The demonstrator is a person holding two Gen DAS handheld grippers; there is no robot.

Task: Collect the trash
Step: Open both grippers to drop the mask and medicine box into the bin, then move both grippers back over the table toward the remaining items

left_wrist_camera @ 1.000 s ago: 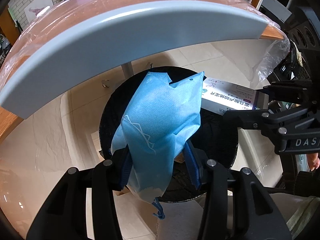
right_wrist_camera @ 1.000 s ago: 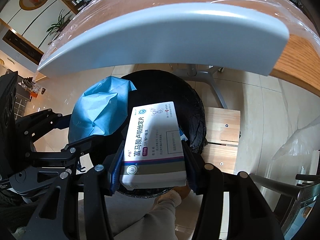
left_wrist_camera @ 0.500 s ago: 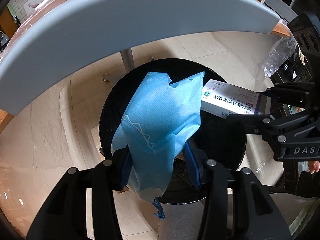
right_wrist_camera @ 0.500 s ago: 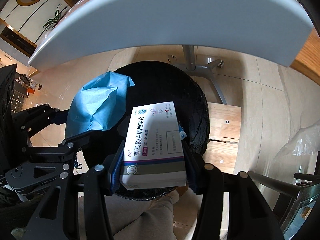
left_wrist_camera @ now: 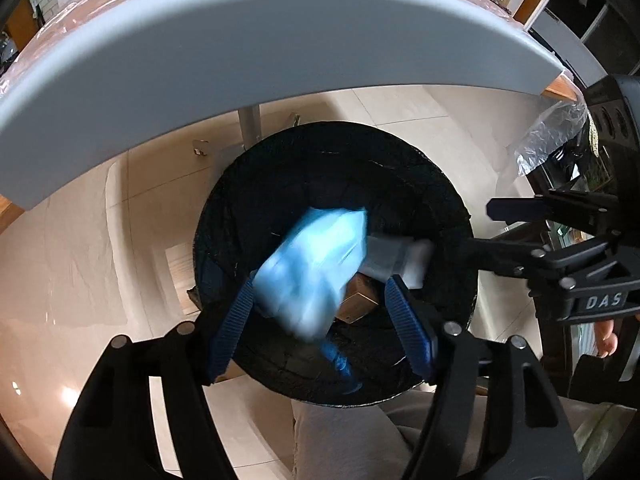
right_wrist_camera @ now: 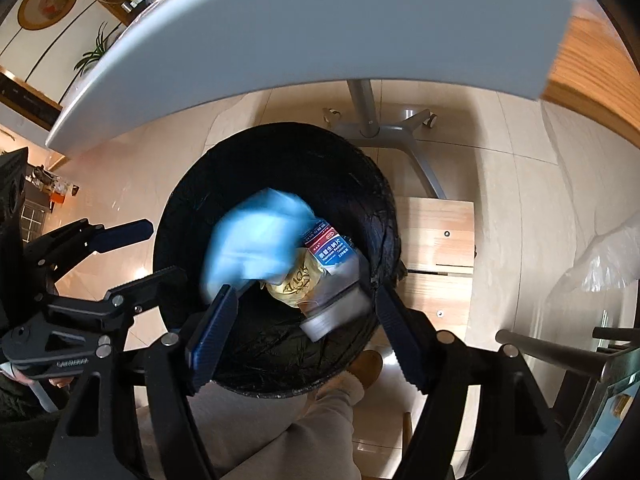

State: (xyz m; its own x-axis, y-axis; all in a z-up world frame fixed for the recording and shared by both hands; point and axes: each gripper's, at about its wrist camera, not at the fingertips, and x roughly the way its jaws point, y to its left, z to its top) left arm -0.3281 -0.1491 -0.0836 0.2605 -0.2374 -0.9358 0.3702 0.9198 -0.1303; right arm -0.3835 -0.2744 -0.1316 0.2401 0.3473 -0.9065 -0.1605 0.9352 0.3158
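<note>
A black-lined trash bin stands on the floor below both grippers. My left gripper hangs over it with its jaws opening. The blue cloth is blurred, loose of the pads and dropping into the bin. My right gripper is also opening above the bin, and the white medicine box slips out, blurred. In the right wrist view the blue cloth falls beside a yellow packet and a red-and-blue box lying in the bin. The white box also shows in the left wrist view.
A grey table edge arches over the bin, with its metal leg and foot behind. A wooden board lies on the tiled floor right of the bin. A person's trouser leg is near the bin. Clear plastic sheeting hangs at the right.
Both grippers have opened. The blue cloth has left the left pads and the white box has left the right pads; both are falling into the bin.
</note>
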